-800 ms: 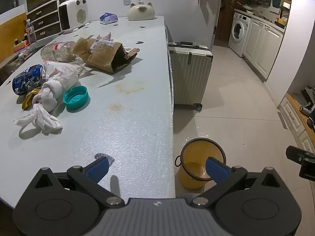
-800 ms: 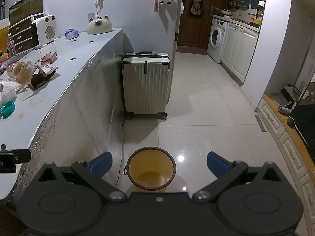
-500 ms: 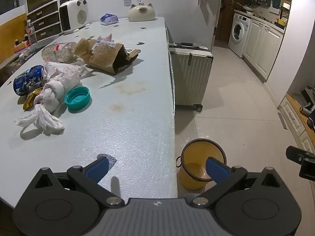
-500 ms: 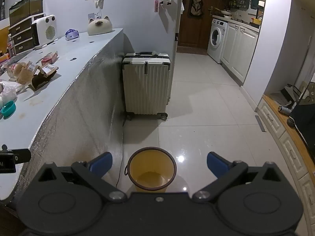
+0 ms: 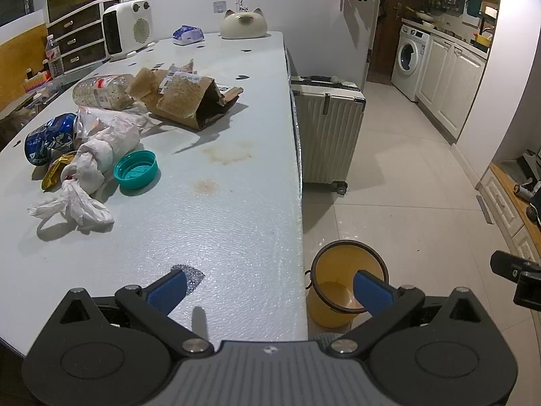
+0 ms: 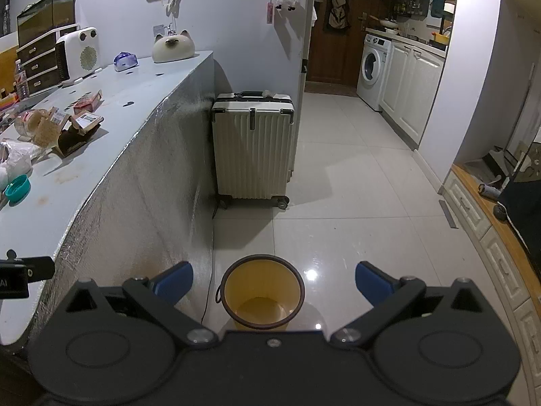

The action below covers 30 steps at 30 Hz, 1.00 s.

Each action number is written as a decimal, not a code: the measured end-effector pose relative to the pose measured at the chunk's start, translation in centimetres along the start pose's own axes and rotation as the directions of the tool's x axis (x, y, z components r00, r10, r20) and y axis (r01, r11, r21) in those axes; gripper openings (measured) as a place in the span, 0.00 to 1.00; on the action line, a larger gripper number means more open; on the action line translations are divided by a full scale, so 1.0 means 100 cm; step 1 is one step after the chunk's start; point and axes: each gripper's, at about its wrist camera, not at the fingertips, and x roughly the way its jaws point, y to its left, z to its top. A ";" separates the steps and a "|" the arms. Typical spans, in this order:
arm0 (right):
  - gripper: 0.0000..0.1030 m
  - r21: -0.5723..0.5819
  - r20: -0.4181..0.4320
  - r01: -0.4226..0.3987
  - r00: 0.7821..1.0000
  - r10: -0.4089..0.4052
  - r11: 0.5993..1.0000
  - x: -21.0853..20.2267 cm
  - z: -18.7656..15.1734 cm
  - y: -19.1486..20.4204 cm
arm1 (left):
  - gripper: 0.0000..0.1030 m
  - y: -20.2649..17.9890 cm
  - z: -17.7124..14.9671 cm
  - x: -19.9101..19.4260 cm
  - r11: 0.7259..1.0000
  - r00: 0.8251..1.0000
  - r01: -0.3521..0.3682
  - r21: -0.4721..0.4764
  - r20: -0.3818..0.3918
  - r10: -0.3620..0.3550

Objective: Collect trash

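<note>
Left tongs (image 5: 268,287) spread wide, empty, level over the near edge of the surface (image 5: 219,203). Right tongs (image 6: 272,279) spread wide, empty, above the yellow bucket (image 6: 262,296) on the floor; nothing visible inside. Trash pile: knotted plastic bag (image 5: 88,172), teal lid (image 5: 135,170), torn cardboard box (image 5: 189,99). Crushed wrappers at far left partly hidden.
</note>
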 end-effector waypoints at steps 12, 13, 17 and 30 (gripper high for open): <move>1.00 0.001 0.004 -0.001 1.000 0.001 1.000 -0.003 0.002 0.000 | 1.00 0.000 0.000 0.000 1.000 1.000 0.000 -0.001 0.003 0.000; 1.00 0.002 0.005 -0.001 1.000 0.001 1.000 -0.003 0.002 0.000 | 1.00 0.000 0.000 0.000 1.000 1.000 0.000 -0.001 0.004 0.000; 1.00 0.002 0.005 -0.002 1.000 0.002 1.000 -0.004 0.002 0.003 | 1.00 0.000 0.000 0.000 1.000 1.000 0.000 -0.001 0.005 0.000; 1.00 0.003 0.007 -0.003 1.000 0.003 1.000 -0.004 0.001 0.002 | 1.00 0.000 0.000 0.001 1.000 1.000 0.004 0.001 0.006 -0.004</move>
